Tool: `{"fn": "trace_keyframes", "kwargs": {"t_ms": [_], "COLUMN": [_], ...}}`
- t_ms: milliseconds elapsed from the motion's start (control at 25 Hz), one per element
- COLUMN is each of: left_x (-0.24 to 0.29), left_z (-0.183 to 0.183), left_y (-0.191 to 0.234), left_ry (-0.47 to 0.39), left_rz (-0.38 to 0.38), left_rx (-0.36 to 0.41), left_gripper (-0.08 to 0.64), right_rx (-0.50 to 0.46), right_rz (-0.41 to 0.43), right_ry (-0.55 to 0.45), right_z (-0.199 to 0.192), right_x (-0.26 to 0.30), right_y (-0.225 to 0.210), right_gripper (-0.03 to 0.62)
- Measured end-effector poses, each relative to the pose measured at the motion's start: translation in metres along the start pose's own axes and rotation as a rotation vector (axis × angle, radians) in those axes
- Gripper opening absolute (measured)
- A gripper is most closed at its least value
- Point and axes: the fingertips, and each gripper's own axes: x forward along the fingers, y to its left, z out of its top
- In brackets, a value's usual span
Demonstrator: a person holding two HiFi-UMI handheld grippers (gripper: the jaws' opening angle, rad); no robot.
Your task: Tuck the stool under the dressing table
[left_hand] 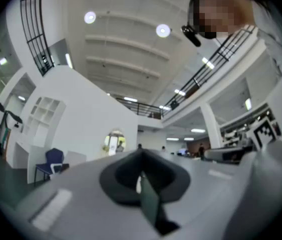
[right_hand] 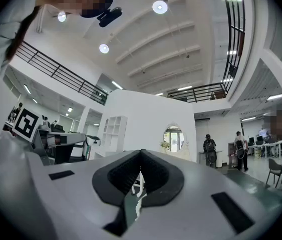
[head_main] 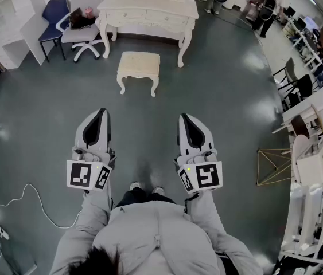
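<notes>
The dark grey-green floor (head_main: pixel 41 113) belongs to a large open hall with a mezzanine railing (right_hand: pixel 65 76) and round ceiling lamps (right_hand: pixel 160 6). A white dressing table (head_main: pixel 150 11) stands at the far side, with a white office chair (head_main: pixel 84 34) and a blue chair (head_main: pixel 55 17) to its left. The cream stool (head_main: pixel 139 66) stands in front of the table, apart from it and not under it. The left gripper (head_main: pixel 100 113) and right gripper (head_main: pixel 185 119) are well short of the stool. Both pairs of jaws are pressed together, with nothing between them.

Round ceiling lamps (right_hand: pixel 160 6) give bright, even light; soft glare on the floor (head_main: pixel 230 107) right of the stool (head_main: pixel 139 67); gripper views bulge, edges black.
</notes>
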Motion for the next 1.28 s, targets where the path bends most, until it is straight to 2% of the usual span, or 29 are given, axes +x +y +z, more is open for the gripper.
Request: {"fn": "trace_keyframes", "kwargs": {"t_ms": [280, 440, 600, 1000, 1280], "left_x": [0.005, 0.007, 0.011, 0.015, 0.025], "left_z": [0.005, 0.005, 0.003, 0.001, -0.005], "left_y": [0.006, 0.011, 0.016, 0.047, 0.062], "left_ry": [-0.001, -0.011, -0.009, -0.019, -0.028], "left_rz": [-0.017, -0.024, -0.028, -0.045, -0.052], "left_rx": [0.008, -0.021, -0.019, -0.021, -0.032], "left_gripper": [0.006, 0.006, 0.006, 0.006, 0.006], "right_rx": [-0.015, -0.021, -0.012, 0.011, -0.022], "right_rz": [-0.003, -0.006, -0.020, -0.041, -0.046], "right_ry": [0.002, 0.005, 0.003, -0.032, -0.022], "right_z": [0.006, 0.004, 0.003, 0.003, -0.002], "right_x": [0.010, 0.013, 0.018, 0.041, 0.057], "right_y": [0.006, 0.009, 0.008, 0.023, 0.025], "right_gripper": [0.002, 0.002, 0.002, 0.003, 0.002]}}
